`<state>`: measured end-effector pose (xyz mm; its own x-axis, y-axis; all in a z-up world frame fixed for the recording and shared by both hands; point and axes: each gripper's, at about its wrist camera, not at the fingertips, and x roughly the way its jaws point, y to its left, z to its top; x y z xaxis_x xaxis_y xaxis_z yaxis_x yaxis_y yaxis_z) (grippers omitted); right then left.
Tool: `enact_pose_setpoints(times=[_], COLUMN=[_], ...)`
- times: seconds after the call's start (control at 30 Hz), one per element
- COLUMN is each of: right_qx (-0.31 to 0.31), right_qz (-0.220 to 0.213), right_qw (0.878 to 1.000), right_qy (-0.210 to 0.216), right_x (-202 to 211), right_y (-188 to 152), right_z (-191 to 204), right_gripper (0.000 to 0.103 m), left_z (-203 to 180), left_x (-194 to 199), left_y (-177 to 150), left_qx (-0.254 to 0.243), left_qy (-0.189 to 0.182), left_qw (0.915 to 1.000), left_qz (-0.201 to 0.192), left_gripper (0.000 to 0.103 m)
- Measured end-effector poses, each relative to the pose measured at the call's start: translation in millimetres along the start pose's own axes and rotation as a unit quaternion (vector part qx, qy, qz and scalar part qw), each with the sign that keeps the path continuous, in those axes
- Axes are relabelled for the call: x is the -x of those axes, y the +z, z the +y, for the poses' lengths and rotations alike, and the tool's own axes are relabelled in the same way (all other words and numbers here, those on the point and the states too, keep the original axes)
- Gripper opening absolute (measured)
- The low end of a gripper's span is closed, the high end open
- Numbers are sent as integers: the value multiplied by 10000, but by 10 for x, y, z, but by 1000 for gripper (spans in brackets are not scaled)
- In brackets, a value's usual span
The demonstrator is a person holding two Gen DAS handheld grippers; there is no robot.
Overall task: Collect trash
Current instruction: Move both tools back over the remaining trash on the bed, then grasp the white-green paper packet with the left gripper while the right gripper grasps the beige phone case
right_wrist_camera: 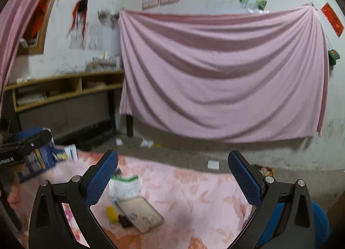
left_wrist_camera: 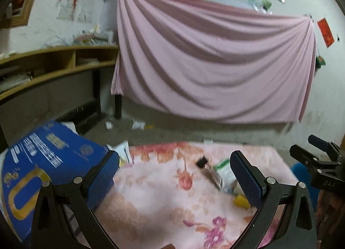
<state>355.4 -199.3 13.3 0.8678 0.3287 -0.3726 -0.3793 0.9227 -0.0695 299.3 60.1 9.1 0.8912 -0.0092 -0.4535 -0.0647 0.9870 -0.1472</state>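
On the flowered bed (right_wrist_camera: pixel 194 195), near its left edge: yellow tube (right_wrist_camera: pixel 112 214) beside a flat packet (right_wrist_camera: pixel 143 216). Both hand-held grippers spread, empty. Right hand-held gripper (right_wrist_camera: pixel 172 175) should descend squarely, straddling the tube.

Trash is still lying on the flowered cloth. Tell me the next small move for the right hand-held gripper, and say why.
Probably lower the right hand-held gripper toward the green-and-white packet and close on it. Its jaws stand open and hold nothing, and the packet lies loose on the cloth just ahead, beside a yellow piece and a flat tray.
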Motion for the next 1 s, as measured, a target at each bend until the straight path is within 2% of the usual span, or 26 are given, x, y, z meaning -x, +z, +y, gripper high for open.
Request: enact_pose_setpoints(times=[0.17,0.3,0.4,0.53,0.67,0.87,1.0], right_qx=[-14,-89,-119,-104,-147,-82,31], right_qz=[917,1442,1763,2072,2177,2473,2700], right_qw=[9958,9895,9842,9780,9748,9665,9595], right_qy=[-61,-11,72,235,462,682,801], right_x=[-259,-409,-520,-643,-676,-786,-889], right_y=[-147,-267,-352,-436,-453,-507,-551], right_z=[-68,-117,-122,-110,-122,-81,-9], right_gripper=[101,85,78,64,53,36,31], left_z=[-45,-26,-54,-116,-212,-321,-312], left_x=[-235,-430,-577,-760,-952,-1186,-1280], left_y=[-129,-167,-162,-152,-185,-194,-195], left_qx=[9,110,177,236,283,255,394], left_qy=[-16,-216,-431,-765,-1153,-1387,-1481], left_qw=[9983,9951,9915,9849,9751,9647,9594], left_qz=[585,963,1211,1533,1872,2223,2367], left_gripper=[100,100,96,74,56,37,32])
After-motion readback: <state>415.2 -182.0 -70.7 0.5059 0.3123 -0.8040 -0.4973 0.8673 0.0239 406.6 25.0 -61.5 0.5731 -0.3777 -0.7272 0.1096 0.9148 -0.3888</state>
